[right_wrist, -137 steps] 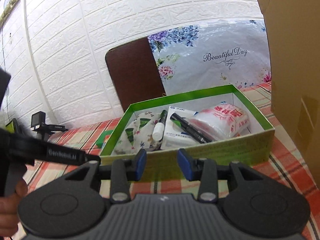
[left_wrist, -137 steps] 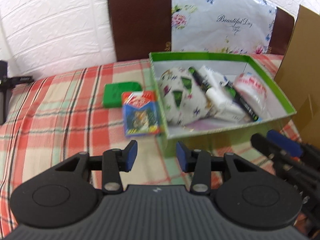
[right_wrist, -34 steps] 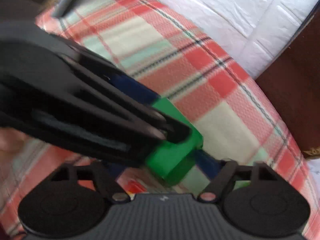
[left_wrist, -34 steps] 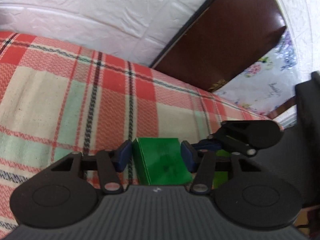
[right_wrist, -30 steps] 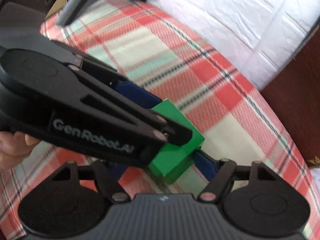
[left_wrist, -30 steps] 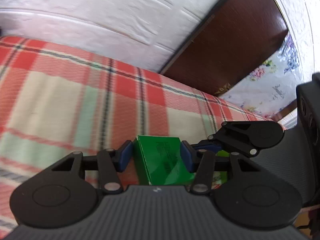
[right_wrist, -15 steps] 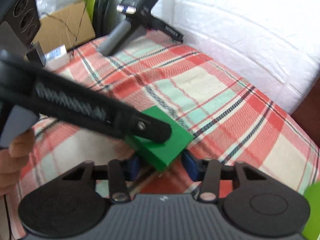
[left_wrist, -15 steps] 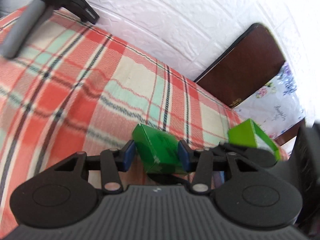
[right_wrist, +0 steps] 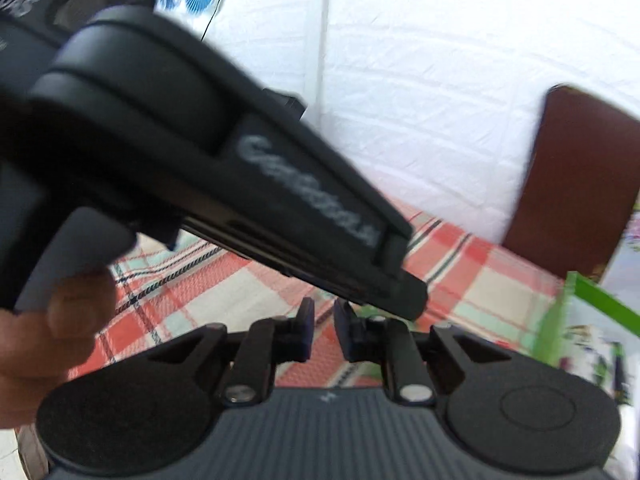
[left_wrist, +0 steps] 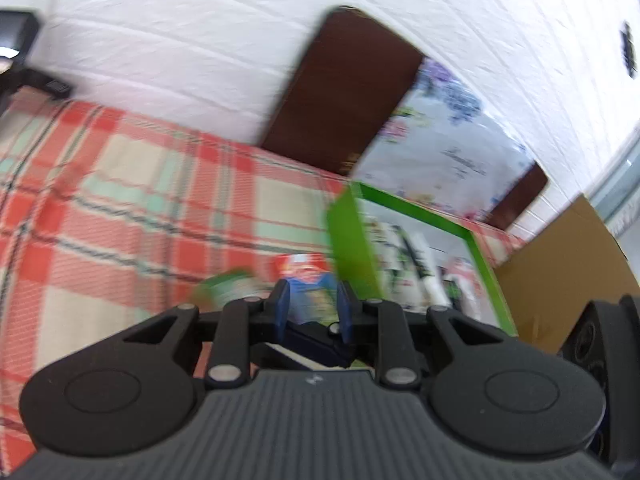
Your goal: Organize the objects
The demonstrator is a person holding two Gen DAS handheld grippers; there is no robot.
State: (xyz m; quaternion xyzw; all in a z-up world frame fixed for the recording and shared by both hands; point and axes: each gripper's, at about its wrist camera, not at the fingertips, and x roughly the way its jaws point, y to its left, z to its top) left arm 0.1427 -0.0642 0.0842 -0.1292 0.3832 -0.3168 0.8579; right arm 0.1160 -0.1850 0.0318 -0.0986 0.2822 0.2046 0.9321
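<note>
My left gripper [left_wrist: 312, 312] is open with nothing between its blue pads. A blurred green block [left_wrist: 230, 286] lies on the plaid cloth just left of its fingers, apart from them. A blue and red card packet [left_wrist: 306, 280] lies ahead, beside the green open box [left_wrist: 352, 248], which holds markers and packets. My right gripper [right_wrist: 323, 332] has its pads close together with nothing between them. The left gripper's body [right_wrist: 248, 184] crosses above it. The box's corner [right_wrist: 560, 320] shows at the right.
A brown chair back [left_wrist: 344, 88] and a floral bag [left_wrist: 440, 160] stand behind the box against a white wall. A cardboard sheet [left_wrist: 560, 260] stands right of the box. A camera on a stand [left_wrist: 16, 44] is at the far left.
The green block has left both grippers and now lies on the cloth. Both grippers have swung right toward the box. The right pads have closed.
</note>
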